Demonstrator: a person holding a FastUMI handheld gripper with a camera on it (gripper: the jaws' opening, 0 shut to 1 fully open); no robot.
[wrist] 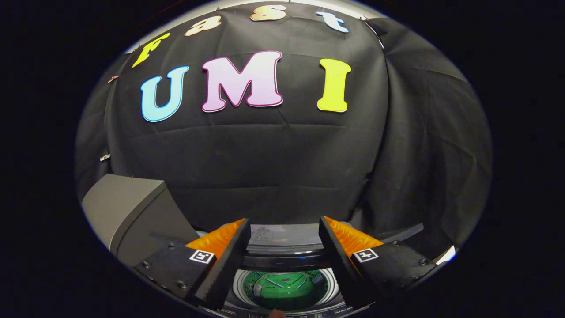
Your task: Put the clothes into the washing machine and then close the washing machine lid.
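Hovering with fingers apart and empty, the tool (284, 229) frames the washing machine's (287, 258) round drum (287, 289) (green cloth (289, 287) inside).

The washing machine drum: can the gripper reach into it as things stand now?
Probably yes. The gripper is open and holds nothing, the drum lies uncovered just below and between its fingers, and the lid stands raised beside it.

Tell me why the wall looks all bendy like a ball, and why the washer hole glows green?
Gripper view: the fisheye lens bulges the cloth wall outward, so its straight folds curve. The washer drum shows bright green between the open tongs; what makes that colour can't be told. The wall's right side falls into shadow, and the nearest tong edges look slightly soft.
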